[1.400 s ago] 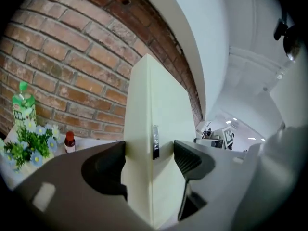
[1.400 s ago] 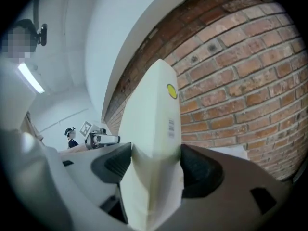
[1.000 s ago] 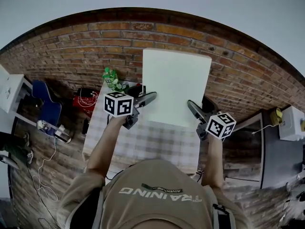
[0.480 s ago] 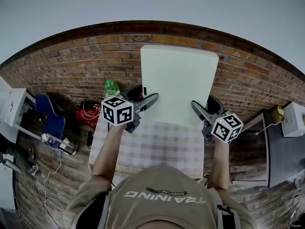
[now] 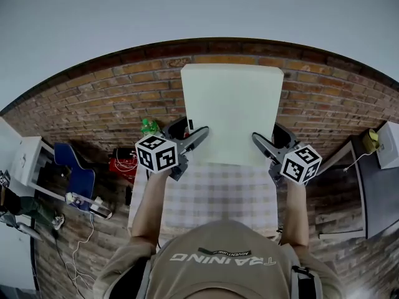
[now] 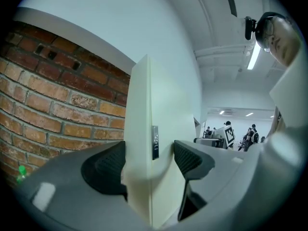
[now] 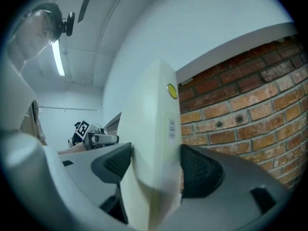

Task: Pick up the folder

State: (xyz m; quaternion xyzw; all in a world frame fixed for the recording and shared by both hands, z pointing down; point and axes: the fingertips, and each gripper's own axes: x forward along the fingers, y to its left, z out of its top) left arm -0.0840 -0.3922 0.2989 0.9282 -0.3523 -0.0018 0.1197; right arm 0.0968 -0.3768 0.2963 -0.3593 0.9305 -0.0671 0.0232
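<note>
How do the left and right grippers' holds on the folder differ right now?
The left gripper clamps the folder's left edge; the right gripper clamps its right edge. Beside the left gripper's jaws the folder carries a narrow grey label; beside the right gripper's, a barcode label and a round yellow sticker. Both grippers are shut on the folder.

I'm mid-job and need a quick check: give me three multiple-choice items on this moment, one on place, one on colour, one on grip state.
1. Where is the folder?
A. flat on the table
B. held upright between the two grippers
C. on the floor

2. What colour is it?
A. red
B. blue
C. pale cream

3. How do the grippers stand?
A. both shut on the folder
B. only the left grips
C. both open and empty

Answers:
1. B, a gripper holds each side edge.
2. C, its face shows pale cream.
3. A, the left gripper and the right gripper each clamp an edge between their pads.
</note>
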